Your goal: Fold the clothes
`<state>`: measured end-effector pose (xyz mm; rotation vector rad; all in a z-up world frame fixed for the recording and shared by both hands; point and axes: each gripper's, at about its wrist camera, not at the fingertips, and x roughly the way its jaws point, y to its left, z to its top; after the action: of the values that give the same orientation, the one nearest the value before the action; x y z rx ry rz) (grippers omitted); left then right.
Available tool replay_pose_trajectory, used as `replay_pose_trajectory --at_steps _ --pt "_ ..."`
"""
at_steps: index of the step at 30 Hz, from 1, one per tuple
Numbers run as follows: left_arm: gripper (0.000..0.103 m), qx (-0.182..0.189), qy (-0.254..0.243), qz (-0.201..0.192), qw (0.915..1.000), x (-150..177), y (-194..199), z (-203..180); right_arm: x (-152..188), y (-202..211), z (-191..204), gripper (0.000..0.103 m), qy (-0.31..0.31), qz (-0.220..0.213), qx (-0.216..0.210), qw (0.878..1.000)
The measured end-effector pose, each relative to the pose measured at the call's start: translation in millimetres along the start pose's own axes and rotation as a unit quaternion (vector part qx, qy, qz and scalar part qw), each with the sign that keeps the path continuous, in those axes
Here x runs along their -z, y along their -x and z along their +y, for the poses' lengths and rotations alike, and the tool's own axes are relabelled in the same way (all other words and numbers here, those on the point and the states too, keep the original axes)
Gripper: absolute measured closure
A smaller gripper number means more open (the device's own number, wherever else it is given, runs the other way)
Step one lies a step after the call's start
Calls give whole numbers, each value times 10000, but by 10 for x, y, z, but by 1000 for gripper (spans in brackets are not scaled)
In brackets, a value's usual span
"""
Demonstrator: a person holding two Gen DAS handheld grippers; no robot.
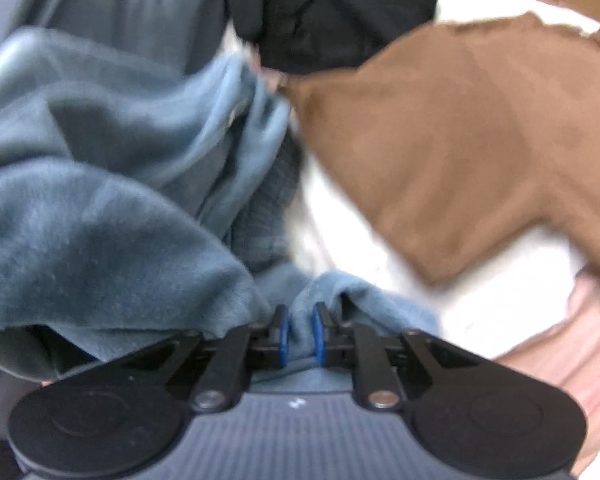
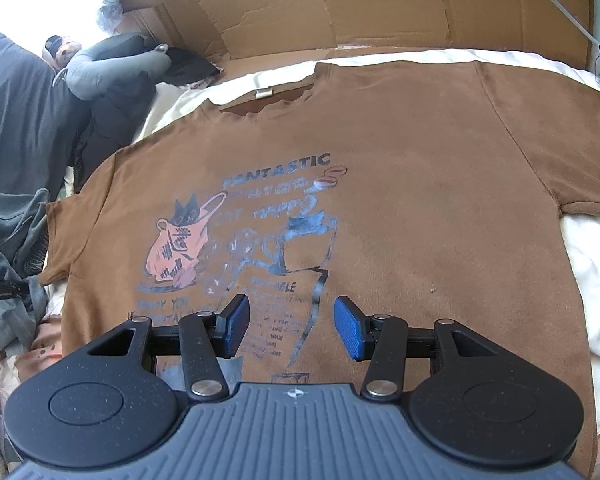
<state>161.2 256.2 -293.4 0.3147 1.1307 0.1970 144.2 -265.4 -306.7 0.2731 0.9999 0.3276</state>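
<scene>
A brown T-shirt [image 2: 400,184] with a blue and pink cat print lies spread flat, collar away from me, on a white sheet [image 2: 588,280]. My right gripper [image 2: 291,326] hovers open over its lower front, nothing between the blue pads. In the blurred left wrist view, my left gripper [image 1: 300,334] is shut on a fold of a grey-blue fleece garment [image 1: 112,184], which bunches up at the left. Part of the brown T-shirt [image 1: 460,140] shows at the right, beside the fleece.
A black garment [image 1: 328,12] lies beyond the fleece. Flattened cardboard [image 2: 380,4] stands at the far edge of the bed. Dark grey clothes and a pillow [image 2: 16,120] pile up on the left. Pink fabric [image 1: 580,344] sits at the right.
</scene>
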Motion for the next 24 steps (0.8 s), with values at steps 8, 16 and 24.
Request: replay_pose_trajectory --at_steps 8,16,24 --pt "88 589 -97 -821 9948 -343 363 -311 -7 -35 76 49 90 -11 -87 9999" --pt "88 492 24 -23 9988 -130 -234 -511 -40 27 -93 49 -74 -90 77 9999" --pt "89 387 -75 -49 9992 -76 -92 -470 -118 163 -320 49 -209 -190 355 9990"
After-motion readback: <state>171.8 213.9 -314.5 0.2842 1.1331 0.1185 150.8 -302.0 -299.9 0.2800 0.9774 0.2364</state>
